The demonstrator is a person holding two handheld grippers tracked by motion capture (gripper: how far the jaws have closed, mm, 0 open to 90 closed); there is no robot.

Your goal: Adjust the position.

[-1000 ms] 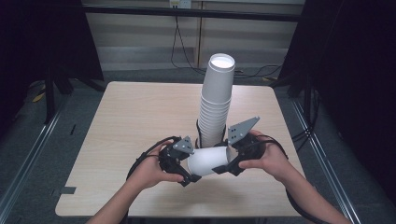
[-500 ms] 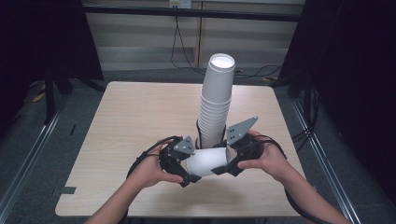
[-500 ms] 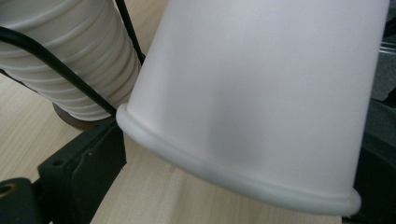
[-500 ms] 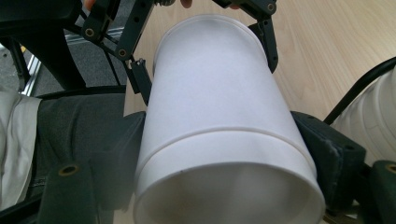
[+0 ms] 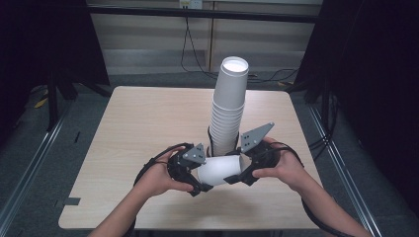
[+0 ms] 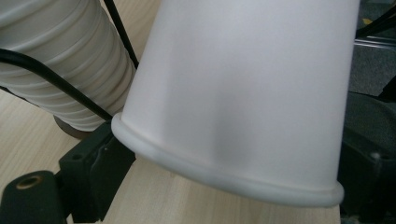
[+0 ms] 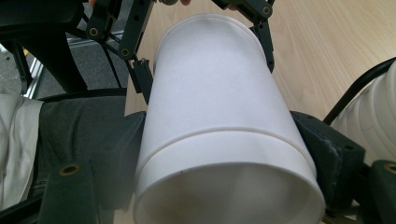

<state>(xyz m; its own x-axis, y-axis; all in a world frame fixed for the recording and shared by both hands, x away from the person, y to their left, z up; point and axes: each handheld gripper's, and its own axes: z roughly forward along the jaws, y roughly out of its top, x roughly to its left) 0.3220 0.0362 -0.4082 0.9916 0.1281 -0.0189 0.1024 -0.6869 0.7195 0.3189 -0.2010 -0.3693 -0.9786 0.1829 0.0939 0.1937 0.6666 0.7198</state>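
- The loose paper cup (image 5: 220, 170) lies on its side above the near middle of the table (image 5: 148, 128), just near of the tall stack of cups (image 5: 228, 111), held at each end by a gripper.
- The left gripper (image 5: 193, 174) is closed on one end of it; the right gripper (image 5: 247, 170) clamps the other end, a jaw on either side of the wall.
- In the right gripper view a seam rings the cup (image 7: 219, 135), so this may be two nested cups; I cannot tell for sure.
- Risk: paper walls are thin, and too hard a squeeze could dent or crush them.
- Risk: pulling unevenly could let one end slip free, or swing it into the stack and topple it.
- Count: one stack, too many cups to count; one cup held, possibly two; two grippers.
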